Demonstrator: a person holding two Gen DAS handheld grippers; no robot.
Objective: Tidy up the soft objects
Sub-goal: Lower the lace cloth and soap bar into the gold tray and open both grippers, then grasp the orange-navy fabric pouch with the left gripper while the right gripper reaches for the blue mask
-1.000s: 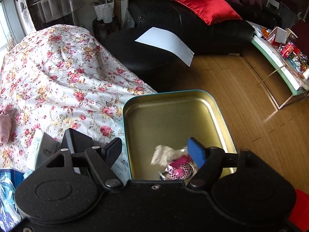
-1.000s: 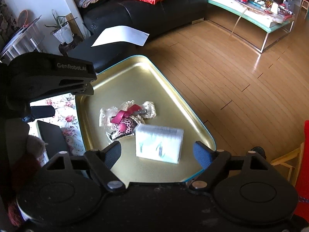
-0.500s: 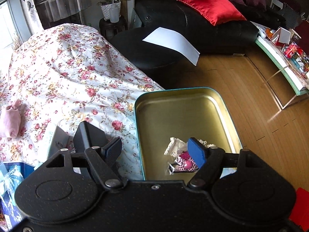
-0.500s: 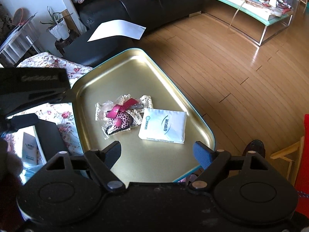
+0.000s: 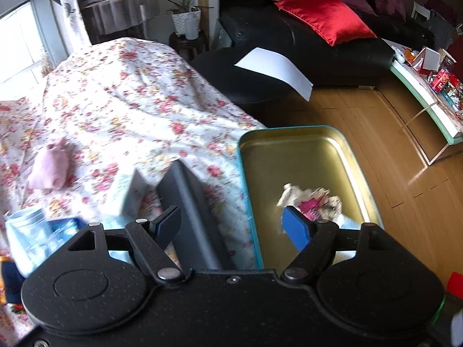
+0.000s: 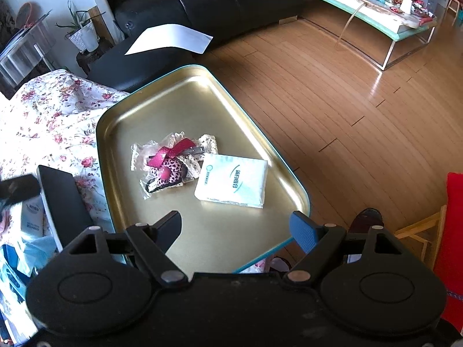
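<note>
Just ahead of the empty right tongs (image 6: 235, 228), tissue pack (image 6: 233, 180) in tin tray (image 6: 115, 179)

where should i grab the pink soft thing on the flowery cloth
Take the pink pouch across its plump middle, coming from above with the left hand-held gripper, whose jaws are opening with nothing between them. It lies flat and alone on the flowery cloth, with a gathered top pointing away, so its two long sides are free. It is blurred, so the details are uncertain.
</note>
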